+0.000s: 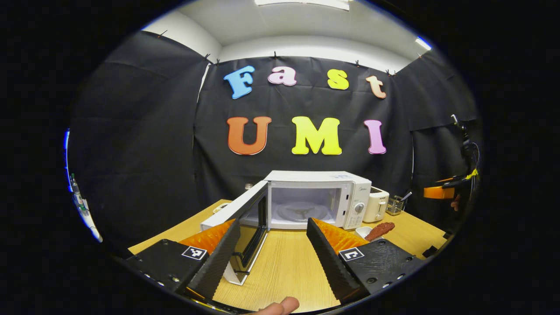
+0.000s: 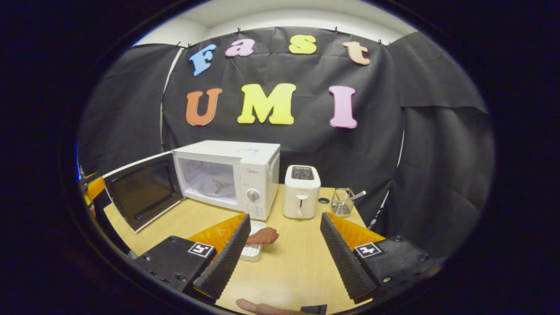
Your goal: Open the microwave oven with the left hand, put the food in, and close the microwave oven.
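— On the wooden table [image 2: 288, 267], where does the food sit?
— My reddish-brown piece of meat [image 2: 262, 236] lies on a small white ribbed tray [image 2: 253, 251], just before the white microwave oven [image 2: 232, 175], its door [image 2: 144, 190] swung open.
— And your fingers?
— My left gripper [image 1: 273, 249] and right gripper [image 2: 284, 253] both gape wide, holding nothing.

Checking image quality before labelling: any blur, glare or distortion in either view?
Left gripper view: sharp, strong fisheye bend at the edges, ceiling light blown out, microwave cavity bright but readable. Right gripper view: also sharp, the table evenly lit, soft shadows under the toaster, the open microwave door dark, little glare.
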Demonstrator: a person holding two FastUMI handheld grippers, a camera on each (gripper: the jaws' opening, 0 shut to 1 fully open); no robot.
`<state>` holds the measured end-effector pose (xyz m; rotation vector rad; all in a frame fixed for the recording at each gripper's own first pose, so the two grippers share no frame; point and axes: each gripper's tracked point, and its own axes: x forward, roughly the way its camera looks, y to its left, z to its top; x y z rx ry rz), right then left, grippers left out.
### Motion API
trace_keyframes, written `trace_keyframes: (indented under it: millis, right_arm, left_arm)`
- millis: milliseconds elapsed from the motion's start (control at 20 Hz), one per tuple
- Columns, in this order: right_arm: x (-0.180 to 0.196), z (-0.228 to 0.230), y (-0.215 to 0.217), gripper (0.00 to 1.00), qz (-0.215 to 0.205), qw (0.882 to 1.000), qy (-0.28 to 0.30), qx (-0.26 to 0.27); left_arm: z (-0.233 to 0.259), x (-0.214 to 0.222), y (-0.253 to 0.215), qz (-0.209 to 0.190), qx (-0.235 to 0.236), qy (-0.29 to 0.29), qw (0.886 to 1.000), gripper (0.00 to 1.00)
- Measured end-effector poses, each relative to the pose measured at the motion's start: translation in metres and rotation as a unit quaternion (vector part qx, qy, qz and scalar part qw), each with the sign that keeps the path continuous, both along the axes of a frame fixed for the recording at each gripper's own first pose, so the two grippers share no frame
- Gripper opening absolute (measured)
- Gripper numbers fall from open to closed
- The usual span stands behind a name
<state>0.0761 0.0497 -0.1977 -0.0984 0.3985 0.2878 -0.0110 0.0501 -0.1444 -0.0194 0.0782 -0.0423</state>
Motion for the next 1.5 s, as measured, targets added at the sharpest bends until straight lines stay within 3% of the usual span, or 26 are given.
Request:
trace_keyframes:
  millis: [50, 100, 150, 300, 350, 400, 450, 500, 650, 850, 900, 950, 1050, 1150, 1200, 1250, 1350, 1500]
  right_arm:
    - [0.009, -0.009, 0.002, 1.0, 0.008, 1.0, 0.022, 0.005]
    - [0.016, -0.019, 0.004, 0.96, 0.015, 0.999, 0.046, 0.011]
    - [0.023, -0.029, 0.006, 1.0, 0.025, 0.997, 0.07, 0.02]
    - [0.042, -0.062, 0.013, 1.0, 0.046, 0.988, 0.138, 0.041]
    - [0.048, -0.072, 0.016, 0.91, 0.051, 0.984, 0.159, 0.052]
    - [0.054, -0.082, 0.017, 0.96, 0.054, 0.98, 0.183, 0.065]
    - [0.058, -0.094, 0.02, 0.82, 0.057, 0.973, 0.208, 0.078]
    - [0.062, -0.105, 0.023, 0.93, 0.059, 0.966, 0.233, 0.094]
    - [0.075, -0.128, 0.036, 0.89, 0.072, 0.945, 0.291, 0.131]
    - [0.081, -0.138, 0.047, 0.82, 0.091, 0.924, 0.327, 0.174]
    - [0.079, -0.142, 0.049, 0.61, 0.096, 0.919, 0.337, 0.18]
    - [0.078, -0.145, 0.052, 0.67, 0.098, 0.915, 0.343, 0.187]
    - [0.08, -0.151, 0.055, 0.62, 0.102, 0.908, 0.356, 0.199]
    - [0.074, -0.156, 0.058, 0.57, 0.107, 0.893, 0.379, 0.218]
    - [0.072, -0.163, 0.057, 0.33, 0.098, 0.887, 0.393, 0.222]
    - [0.07, -0.159, 0.06, 0.22, 0.093, 0.877, 0.402, 0.247]
    - [0.063, -0.157, 0.06, 0.11, 0.09, 0.88, 0.396, 0.247]
    - [0.057, -0.144, 0.054, 0.1, 0.08, 0.9, 0.364, 0.226]
  left_arm:
    - [0.003, 0.006, -0.006, -0.004, 0.003, -0.002, 1.0, 0.94]
    - [0.006, 0.011, -0.012, -0.008, 0.004, -0.003, 1.0, 0.94]
    - [0.01, 0.015, -0.018, -0.012, 0.005, -0.004, 1.0, 0.94]
    - [0.016, 0.03, -0.032, -0.019, 0.008, -0.008, 1.0, 0.94]
    - [0.018, 0.034, -0.034, -0.019, 0.009, -0.01, 1.0, 0.94]
    - [0.02, 0.037, -0.036, -0.018, 0.01, -0.014, 1.0, 0.94]
    - [0.023, 0.041, -0.037, -0.017, 0.012, -0.019, 1.0, 0.94]
    - [0.026, 0.045, -0.038, -0.018, 0.013, -0.026, 0.999, 0.94]
    - [0.021, 0.056, -0.039, -0.015, 0.004, -0.023, 1.0, 0.94]
    - [0.009, 0.061, -0.034, -0.006, 0.001, -0.003, 1.0, 0.94]
    - [0.007, 0.06, -0.035, -0.007, 0.004, 0.002, 1.0, 0.94]
    - [0.006, 0.059, -0.032, -0.005, 0.009, 0.003, 1.0, 0.94]
    - [0.007, 0.057, -0.029, -0.002, 0.015, 0.001, 1.0, 0.94]
    - [0.008, 0.054, -0.029, -0.004, 0.012, 0.0, 1.0, 0.94]
    - [0.006, 0.052, -0.029, -0.006, 0.01, 0.003, 1.0, 0.94]
    - [0.006, 0.05, -0.028, -0.008, 0.008, 0.006, 1.0, 0.94]
    - [0.01, 0.043, -0.028, -0.013, 0.006, 0.002, 1.0, 0.94]
    - [0.016, 0.036, -0.027, -0.017, 0.012, -0.009, 1.0, 0.94]
